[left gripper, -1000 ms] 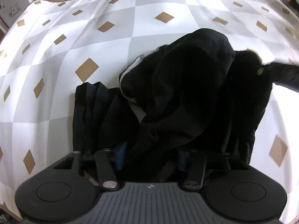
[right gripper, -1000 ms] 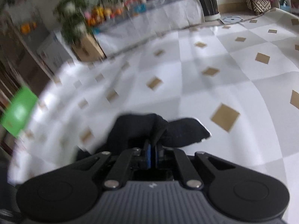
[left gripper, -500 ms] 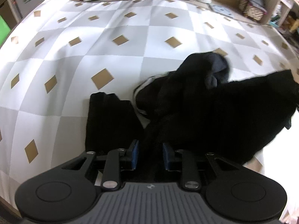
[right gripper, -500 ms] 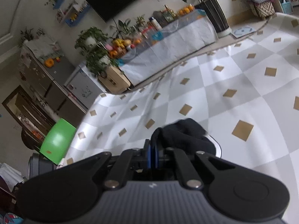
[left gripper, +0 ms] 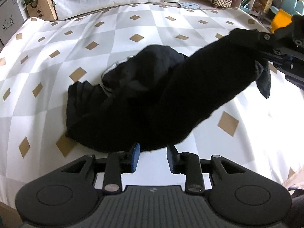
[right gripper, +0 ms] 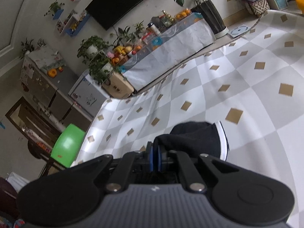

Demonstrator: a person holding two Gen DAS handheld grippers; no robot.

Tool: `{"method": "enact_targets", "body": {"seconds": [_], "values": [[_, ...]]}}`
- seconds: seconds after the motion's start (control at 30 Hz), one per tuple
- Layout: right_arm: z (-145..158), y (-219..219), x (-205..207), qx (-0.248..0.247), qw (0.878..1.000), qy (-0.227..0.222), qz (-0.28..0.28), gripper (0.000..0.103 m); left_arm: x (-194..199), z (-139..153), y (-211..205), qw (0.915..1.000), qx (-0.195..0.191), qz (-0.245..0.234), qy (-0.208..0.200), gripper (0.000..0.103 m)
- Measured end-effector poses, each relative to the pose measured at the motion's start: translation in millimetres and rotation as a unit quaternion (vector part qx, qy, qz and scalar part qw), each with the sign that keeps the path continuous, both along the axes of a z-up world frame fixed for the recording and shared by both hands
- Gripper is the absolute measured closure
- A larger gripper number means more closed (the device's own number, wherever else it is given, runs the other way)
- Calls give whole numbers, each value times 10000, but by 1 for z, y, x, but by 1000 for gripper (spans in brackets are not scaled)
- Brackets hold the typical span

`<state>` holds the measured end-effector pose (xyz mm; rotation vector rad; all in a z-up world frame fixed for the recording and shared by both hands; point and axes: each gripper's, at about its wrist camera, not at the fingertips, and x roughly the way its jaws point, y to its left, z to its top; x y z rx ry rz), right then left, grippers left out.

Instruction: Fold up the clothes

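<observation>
Held one end of a black garment (left gripper: 171,95) up off a checked tablecloth (left gripper: 57,57) with the right gripper (right gripper: 155,158), blue pads clenched hard on a bunched corner of the fabric with a white-trimmed edge drooping just beyond them. Left the rest of the garment slumped in a crumpled heap on the cloth, stretched in a dark band from the heap up toward the raised corner at the right of the left wrist view. Had just been opening the jaws of the left gripper (left gripper: 153,156) — nothing caught between them, only bare tablecloth showing in the gap, and the near hem of the garment lying just past the fingertips, whether touching them or not hard to tell. Appeared to be at the opening step of the fold: shaking out and spreading the piece, not yet creasing it, with no flat layer laid down anywhere. Seemed to call next for a second hold — bringing the released left gripper onto the near hem or an opposite corner, closing on a single layer and not on the whole bundle, then drawing the two ends apart so as to lay the fabric flat on the cloth. Could not make out from the tangle what kind of garment it was, nor which edge ran to the held corner.
</observation>
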<state>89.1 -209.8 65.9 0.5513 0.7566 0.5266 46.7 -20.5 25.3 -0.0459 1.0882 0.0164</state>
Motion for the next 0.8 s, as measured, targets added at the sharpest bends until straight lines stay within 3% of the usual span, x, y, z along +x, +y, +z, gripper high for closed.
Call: {"method": "enact_targets", "body": {"seconds": [0.17, 0.23, 0.33, 0.43, 0.63, 0.8], "values": [[-12, 9, -12, -356, 9982, 399, 256, 94, -18, -13, -14, 9992, 364, -145, 52, 69], [-16, 9, -17, -508, 9969, 549, 239, 72, -24, -19, -15, 9992, 363, -143, 119, 68], [-13, 4, -23, -709, 9961, 509, 124, 65, -31, -25, -13, 9991, 371, -95, 179, 67], [-14, -8, -24, -628, 9962, 585, -129, 56, -36, -30, -13, 9987, 463, -67, 187, 66], [-17, -33, -19, -91, 9954, 787, -546, 52, -41, -35, -20, 9984, 538, -83, 152, 65], [-12, -57, -16, 68, 9917, 843, -965, 47, -38, -36, -33, 9974, 667, -237, 94, 65]]}}
